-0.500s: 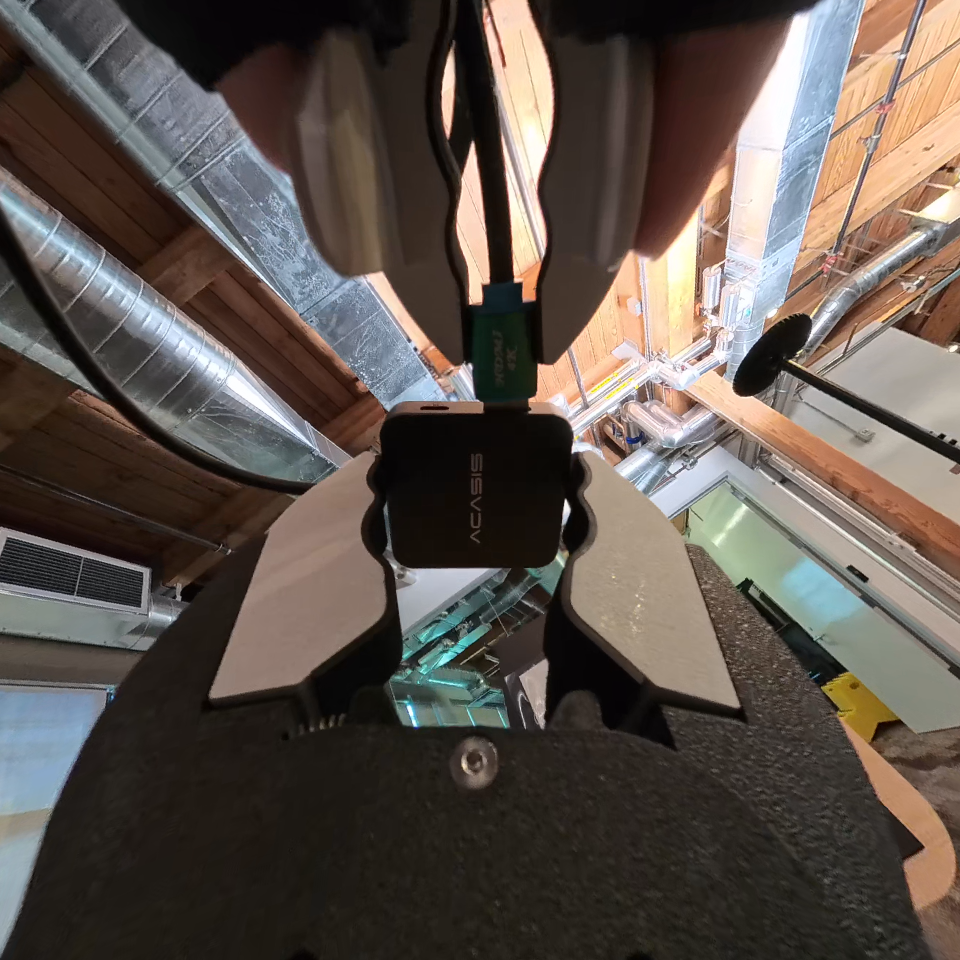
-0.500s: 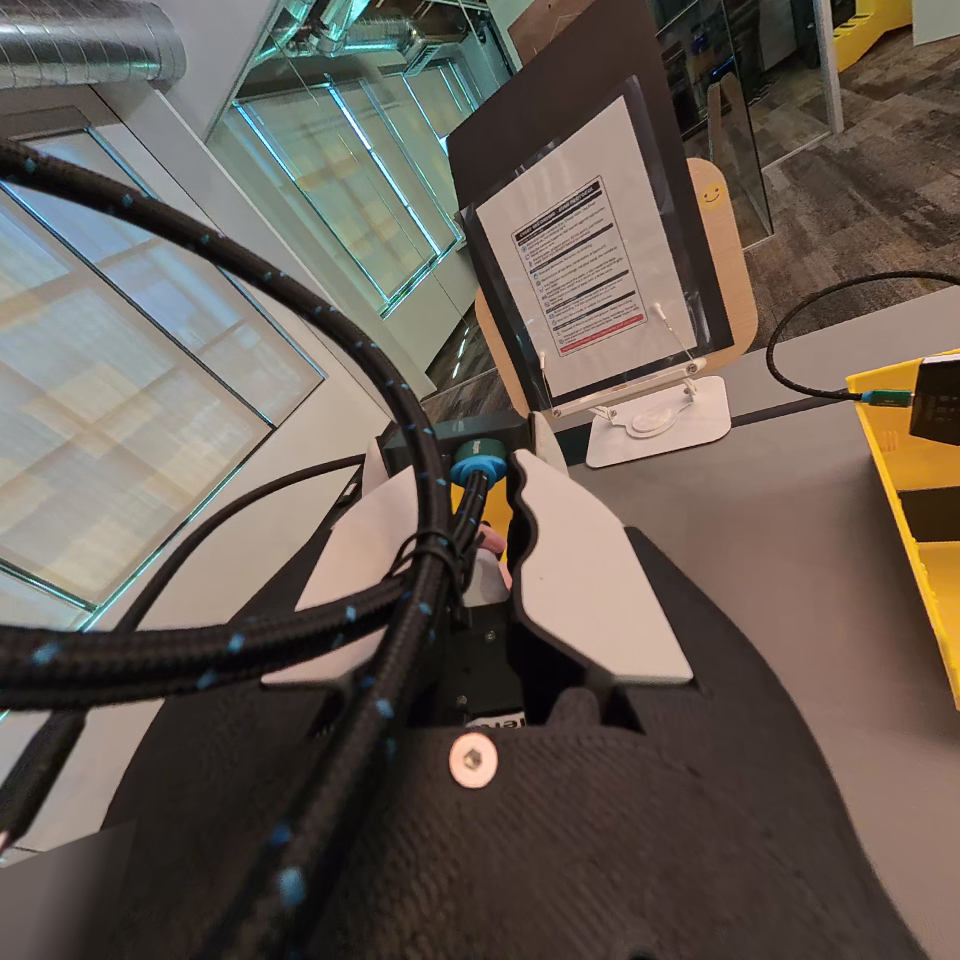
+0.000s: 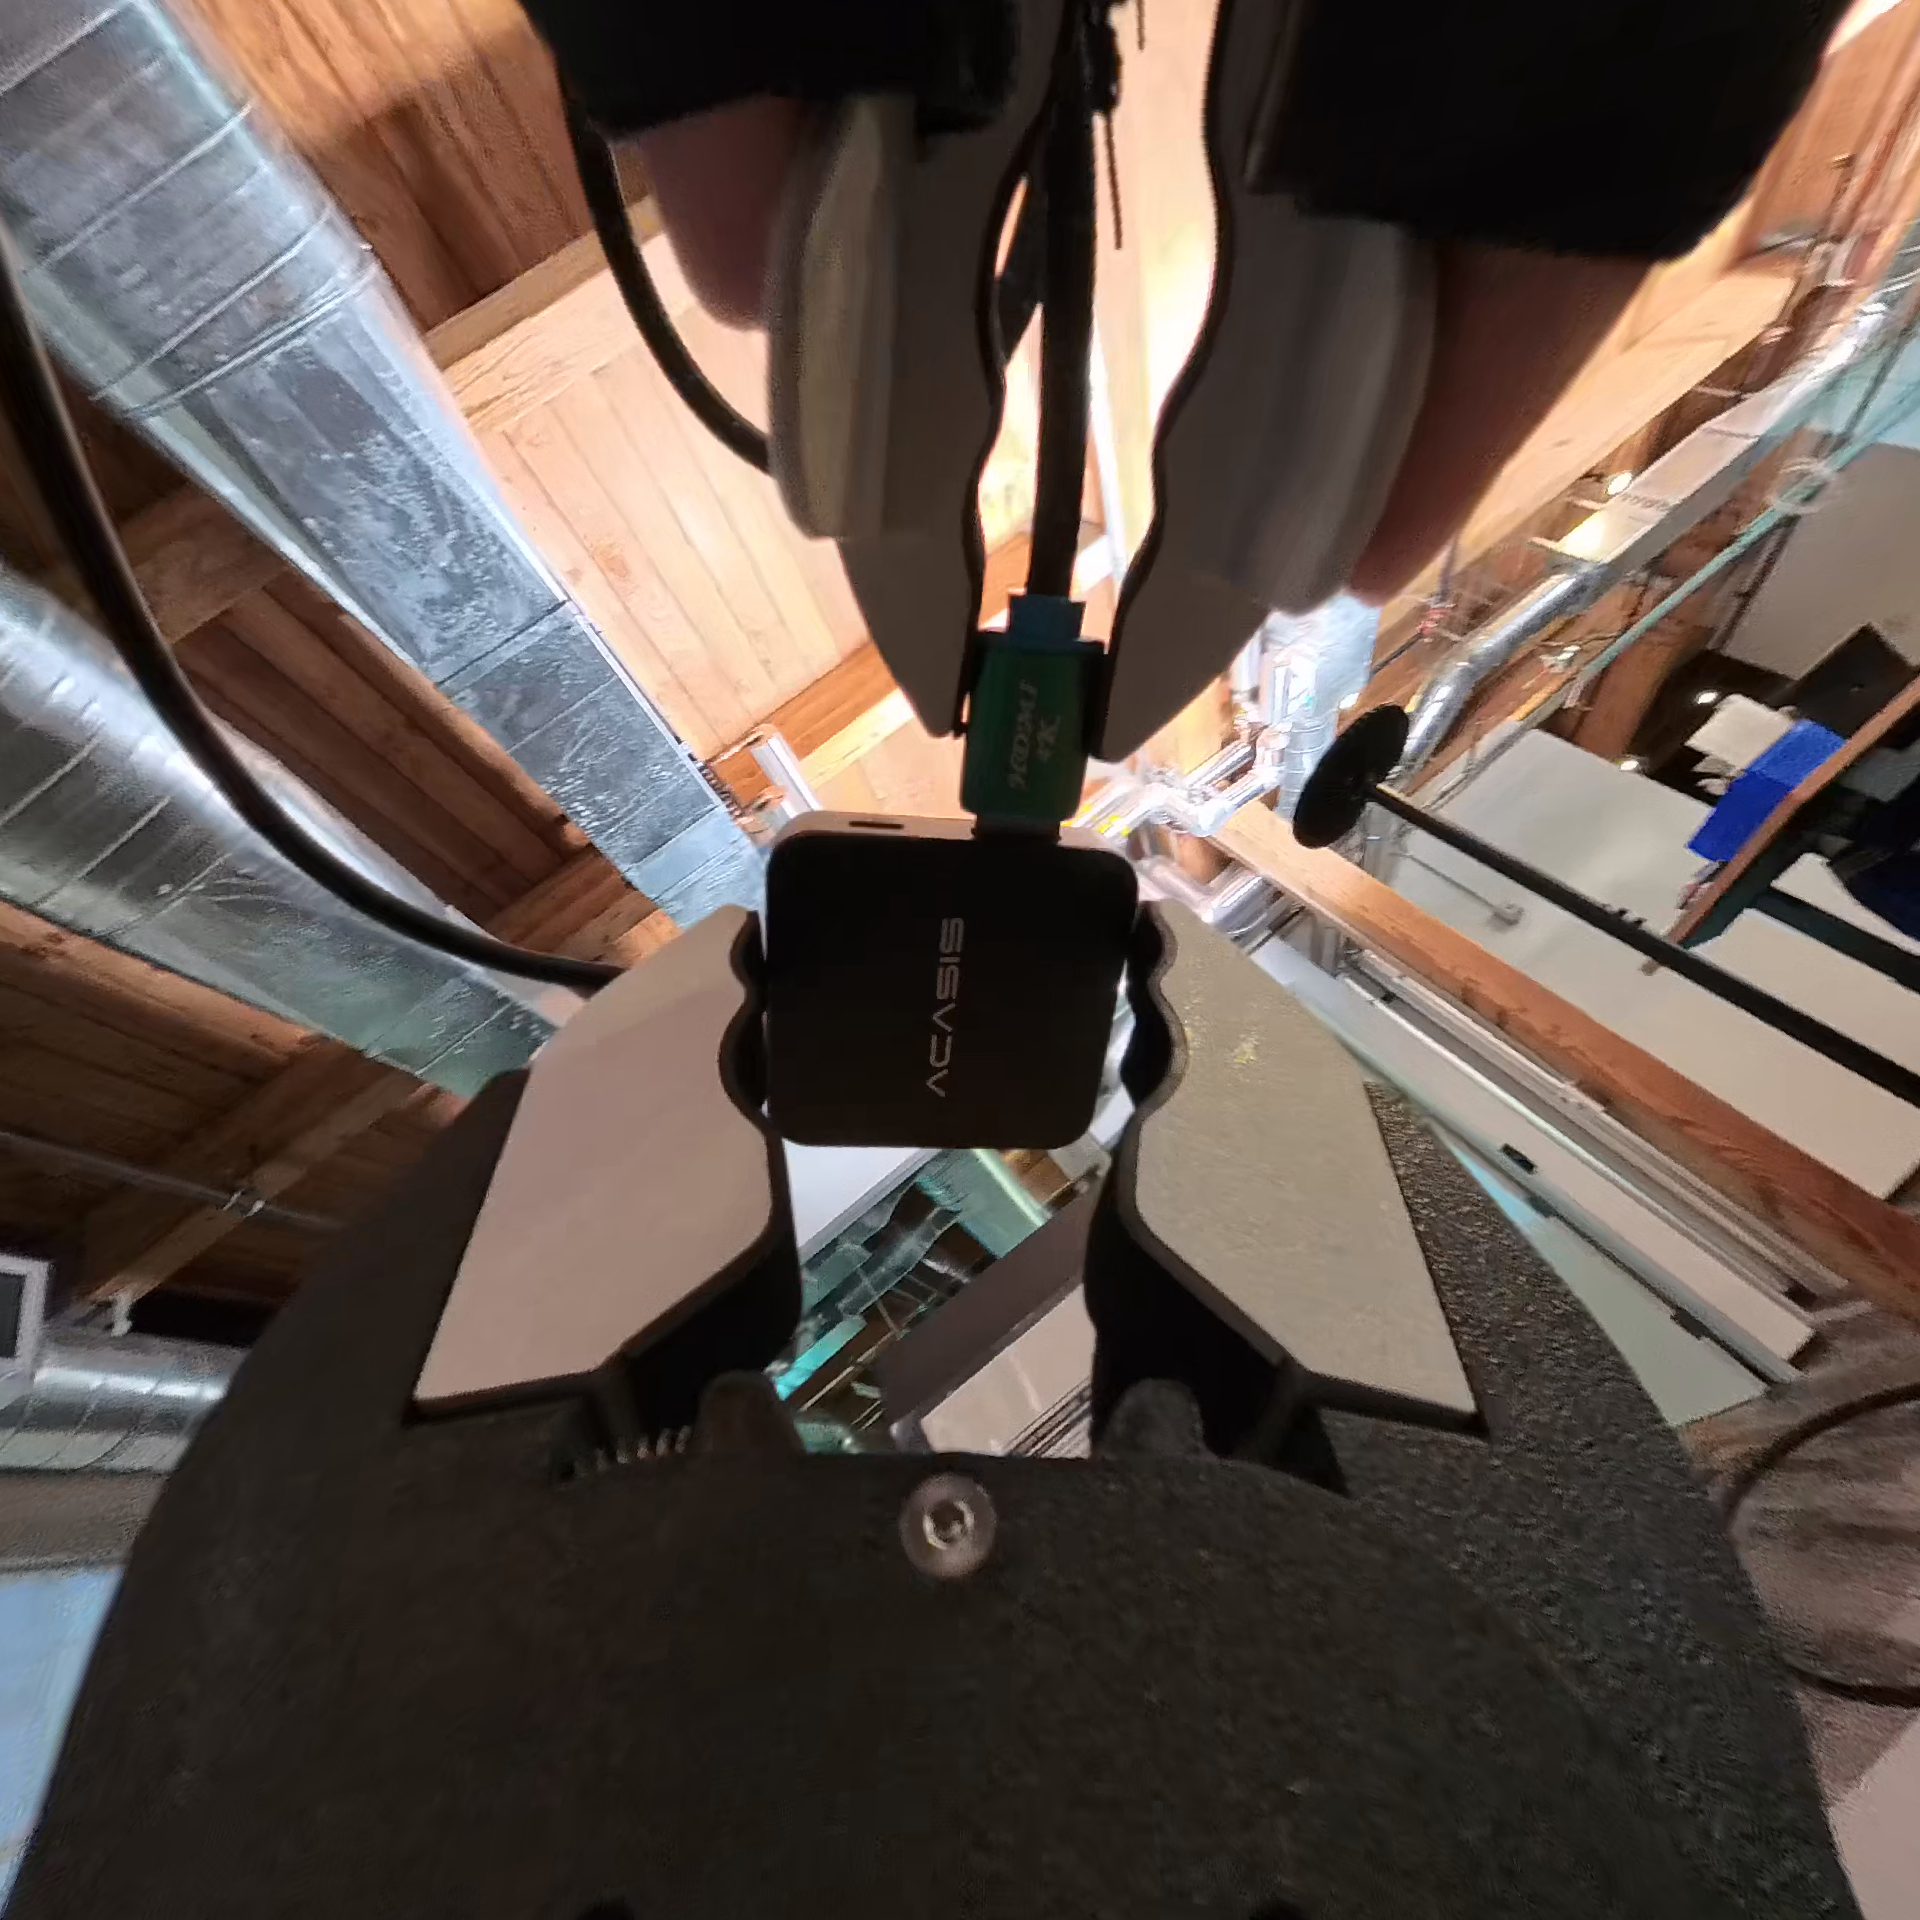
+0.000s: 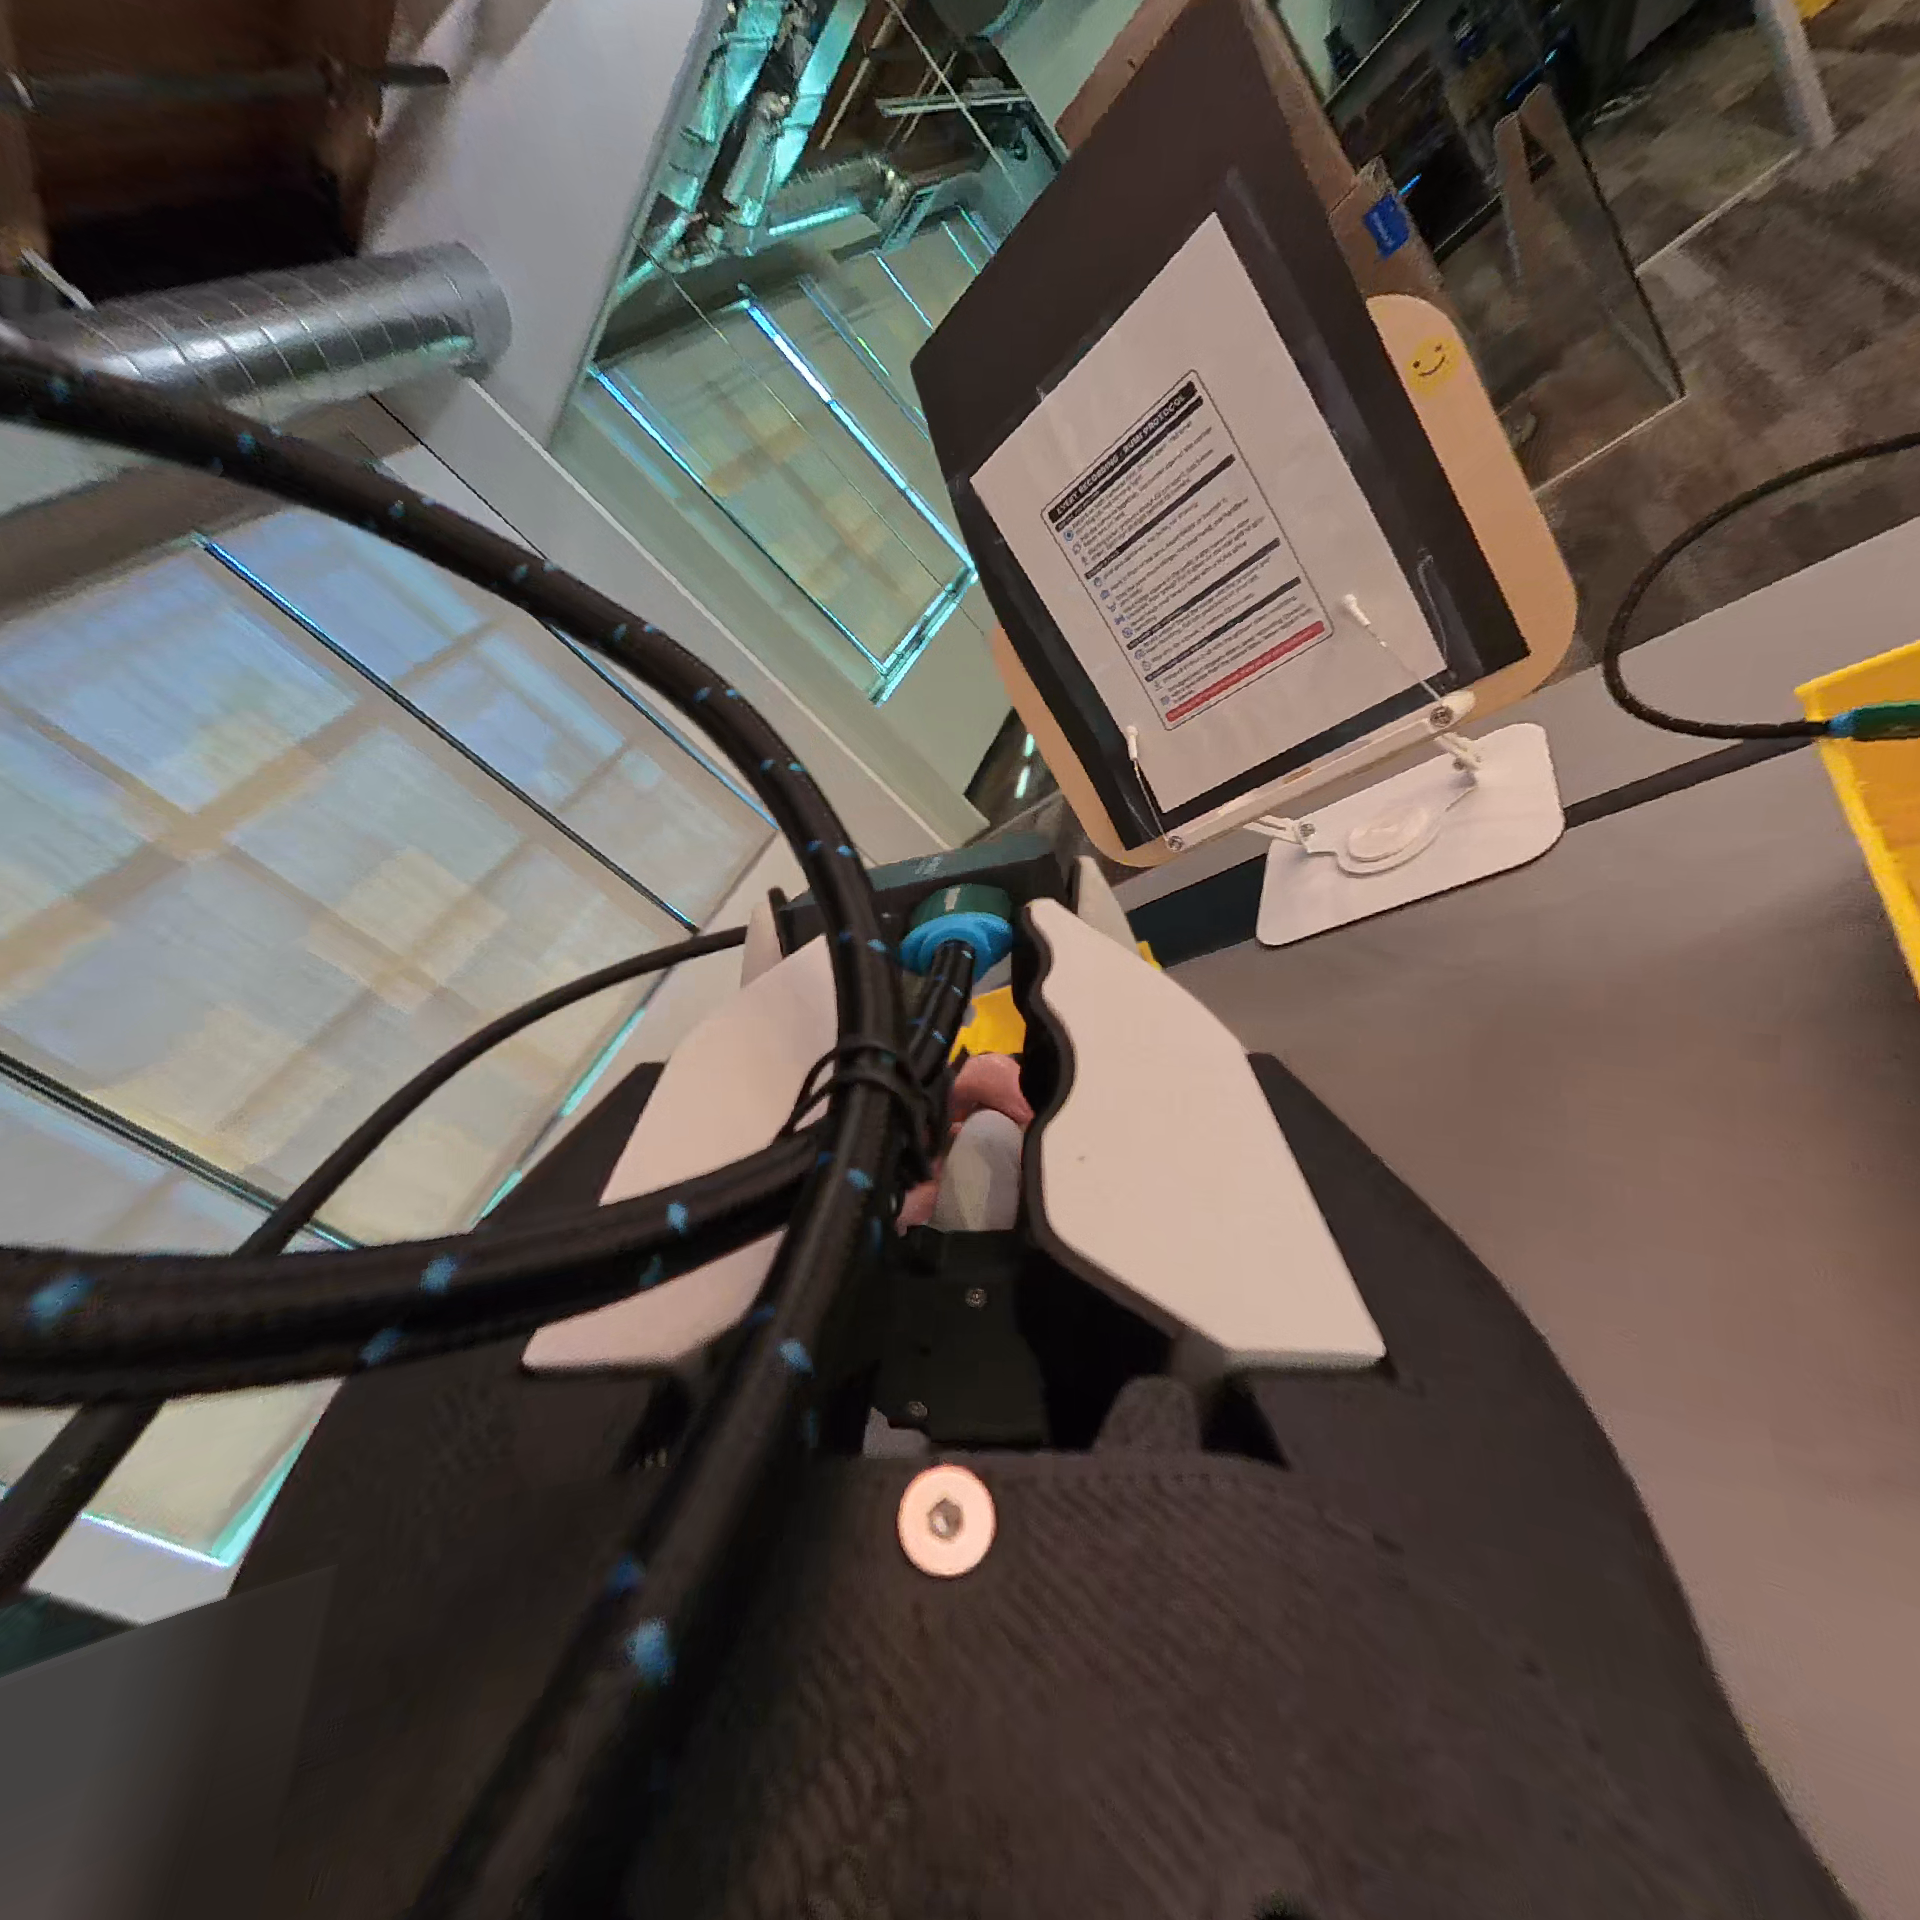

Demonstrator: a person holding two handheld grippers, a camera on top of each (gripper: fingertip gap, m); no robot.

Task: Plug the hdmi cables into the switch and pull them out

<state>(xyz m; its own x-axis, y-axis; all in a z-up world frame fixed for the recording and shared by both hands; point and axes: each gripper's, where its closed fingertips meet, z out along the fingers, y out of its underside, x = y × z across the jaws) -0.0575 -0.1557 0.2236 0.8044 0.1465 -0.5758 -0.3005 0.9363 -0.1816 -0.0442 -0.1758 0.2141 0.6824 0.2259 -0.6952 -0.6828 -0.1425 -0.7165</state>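
Gripping the switch [image 3: 940,992], left tool [image 3: 945,997] meets right tool's [image 3: 1029,717] plug [image 3: 1023,748].

L cam faces ceiling, R cam tabletop; share switch [image 3: 940,987]

Converted industrial office: silver ducts [image 3: 260,540] under timber ceiling [image 3: 644,499], glass partitions [image 4: 312,790].

Our left gripper [image 3: 945,971] has a black, grainy-textured body with two flat pale-grey fingers [image 3: 582,1174] whose inner edges are wavy and rimmed in black. A single silver screw [image 3: 943,1527] sits in the body just below the fingers, with a small spring to its left. Our right gripper [image 4: 966,935] is built alike: black textured body, white fingers [image 4: 1174,1174] with wavy edges, one silver screw [image 4: 943,1523] below them.
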